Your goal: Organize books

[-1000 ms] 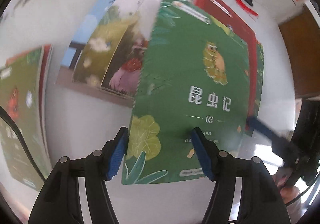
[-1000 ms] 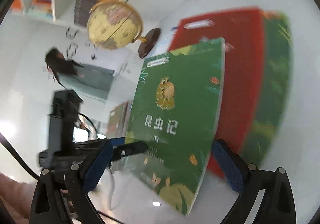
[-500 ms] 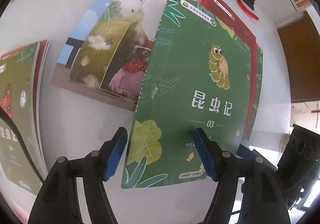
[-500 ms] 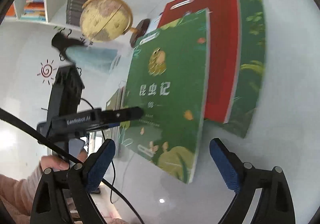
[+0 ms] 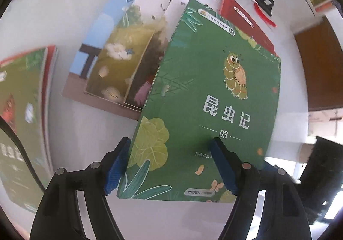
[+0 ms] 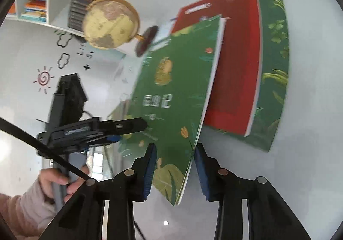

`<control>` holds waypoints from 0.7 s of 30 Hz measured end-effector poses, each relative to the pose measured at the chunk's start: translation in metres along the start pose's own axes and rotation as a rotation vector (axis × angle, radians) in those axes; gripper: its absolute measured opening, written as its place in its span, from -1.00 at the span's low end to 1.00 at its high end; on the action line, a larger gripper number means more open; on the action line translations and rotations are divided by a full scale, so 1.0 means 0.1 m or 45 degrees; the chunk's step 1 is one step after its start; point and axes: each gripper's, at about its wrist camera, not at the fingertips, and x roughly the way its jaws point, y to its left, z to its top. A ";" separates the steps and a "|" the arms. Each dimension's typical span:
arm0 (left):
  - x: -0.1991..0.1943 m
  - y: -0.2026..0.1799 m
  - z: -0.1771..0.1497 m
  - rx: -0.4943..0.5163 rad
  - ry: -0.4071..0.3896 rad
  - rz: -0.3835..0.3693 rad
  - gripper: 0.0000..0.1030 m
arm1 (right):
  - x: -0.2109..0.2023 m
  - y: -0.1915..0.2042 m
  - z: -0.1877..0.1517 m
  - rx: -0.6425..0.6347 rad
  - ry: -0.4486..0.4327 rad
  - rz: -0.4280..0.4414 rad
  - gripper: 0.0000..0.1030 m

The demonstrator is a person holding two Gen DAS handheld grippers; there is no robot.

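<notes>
Green paper book with caterpillar picture [image 5: 205,98] seen tipped up off white table [image 5: 64,124]. Right claw [image 6: 174,167] closing: book's near corner sits between blue pads, lower pad close under it; real pinch cannot be told. Left claw [image 5: 171,162] opening, pads spread across book's bottom edge. Beyond right claw, red book [image 6: 235,64] lies on another green book [image 6: 274,81]. Yellow globe [image 6: 111,23] stands far left.
</notes>
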 end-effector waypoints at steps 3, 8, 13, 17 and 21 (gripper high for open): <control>0.02 0.04 0.02 -0.017 0.018 -0.050 0.43 | -0.06 0.14 -0.03 0.013 -0.031 0.183 -0.28; -0.01 0.00 0.00 0.050 0.016 -0.026 0.31 | 0.15 0.20 -0.04 -0.052 -0.021 -0.093 -0.59; -0.09 -0.09 -0.06 0.133 0.012 -0.008 0.13 | 0.11 0.45 -0.10 -0.205 -0.106 -0.307 -0.72; -0.18 -0.15 -0.11 0.182 -0.015 -0.027 0.13 | 0.08 0.70 -0.12 -0.342 -0.145 -0.436 -0.72; -0.29 -0.18 -0.14 0.208 -0.034 -0.051 0.13 | 0.09 0.79 -0.10 -0.352 -0.167 -0.482 -0.72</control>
